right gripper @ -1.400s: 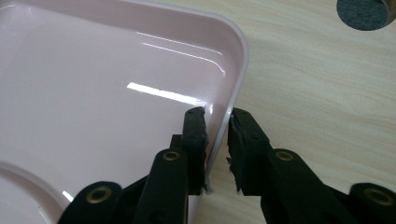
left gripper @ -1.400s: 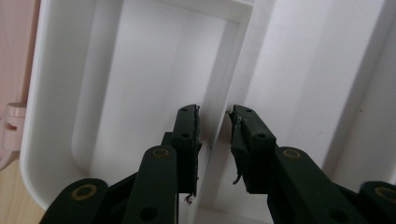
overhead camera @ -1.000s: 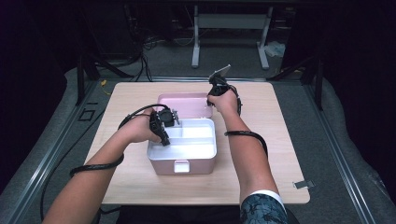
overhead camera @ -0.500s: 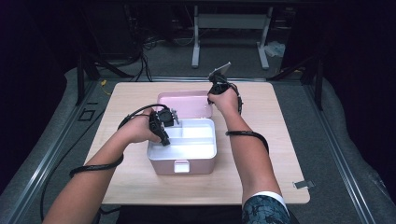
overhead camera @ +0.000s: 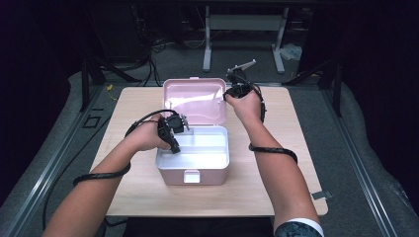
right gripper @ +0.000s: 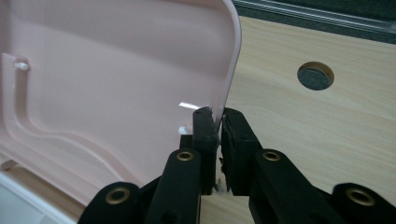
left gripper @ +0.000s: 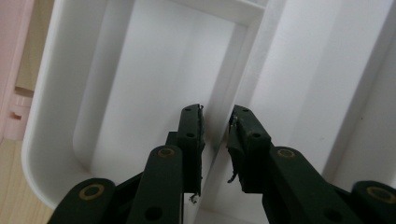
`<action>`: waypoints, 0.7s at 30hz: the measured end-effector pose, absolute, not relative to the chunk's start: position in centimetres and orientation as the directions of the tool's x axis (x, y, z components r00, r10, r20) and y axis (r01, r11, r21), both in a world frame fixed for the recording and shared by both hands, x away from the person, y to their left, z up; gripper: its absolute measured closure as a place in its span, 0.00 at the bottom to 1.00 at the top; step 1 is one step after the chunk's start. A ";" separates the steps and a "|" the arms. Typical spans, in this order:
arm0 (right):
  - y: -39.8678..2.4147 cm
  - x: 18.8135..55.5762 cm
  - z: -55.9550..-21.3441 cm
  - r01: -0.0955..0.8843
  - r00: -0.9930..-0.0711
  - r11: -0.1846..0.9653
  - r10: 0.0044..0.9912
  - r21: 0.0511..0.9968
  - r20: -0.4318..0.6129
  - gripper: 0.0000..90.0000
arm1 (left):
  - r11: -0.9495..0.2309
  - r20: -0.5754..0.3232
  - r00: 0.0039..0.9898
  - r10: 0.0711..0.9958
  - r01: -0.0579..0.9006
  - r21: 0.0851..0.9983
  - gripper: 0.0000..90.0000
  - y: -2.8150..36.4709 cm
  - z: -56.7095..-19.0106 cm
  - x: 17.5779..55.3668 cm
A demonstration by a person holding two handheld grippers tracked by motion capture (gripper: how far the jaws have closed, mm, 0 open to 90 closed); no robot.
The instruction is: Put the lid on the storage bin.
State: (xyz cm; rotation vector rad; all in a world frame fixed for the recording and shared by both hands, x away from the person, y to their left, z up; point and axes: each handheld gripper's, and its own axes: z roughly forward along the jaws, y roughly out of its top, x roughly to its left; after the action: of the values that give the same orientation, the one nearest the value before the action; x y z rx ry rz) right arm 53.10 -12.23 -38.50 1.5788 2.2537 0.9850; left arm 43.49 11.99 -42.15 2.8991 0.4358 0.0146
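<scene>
Fingers (right gripper: 208, 135) pinching pink lid (right gripper: 107, 88)

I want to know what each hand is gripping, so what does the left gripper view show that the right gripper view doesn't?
Left gripper view: the left gripper, jaws just closing on the white divider of the box's inner tray. Right gripper view: the right gripper pinching the pink lid, plus the wooden table. Shared: black jaws on thin plastic.

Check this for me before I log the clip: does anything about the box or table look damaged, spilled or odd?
Nothing stands out. The pink box sits square on the table, its lid raised by the right gripper, and the white tray looks clean and intact.
</scene>
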 end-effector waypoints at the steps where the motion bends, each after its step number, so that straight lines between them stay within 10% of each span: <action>1: -12.2 53.0 -38.5 0.747 -0.375 0.189 0.912 0.637 0.169 0.94 | -0.931 -0.025 0.955 0.297 0.295 0.216 0.84 12.1 -42.2 43.5; 11: -12.4 52.9 -38.4 0.751 -0.382 0.188 0.906 0.633 0.185 0.94 | -0.903 -0.068 0.945 0.321 0.327 0.280 0.75 13.6 -40.4 44.3; 21: -12.2 53.0 -38.4 0.745 -0.380 0.192 0.909 0.638 0.169 0.94 | -0.689 -0.042 0.806 0.591 0.531 0.493 0.71 18.8 -37.3 47.9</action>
State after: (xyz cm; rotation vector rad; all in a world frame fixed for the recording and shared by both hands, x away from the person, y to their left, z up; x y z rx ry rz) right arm 53.00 -12.22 -38.36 1.5822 2.2216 0.9633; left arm 47.93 18.80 -37.32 2.4987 0.8336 0.1637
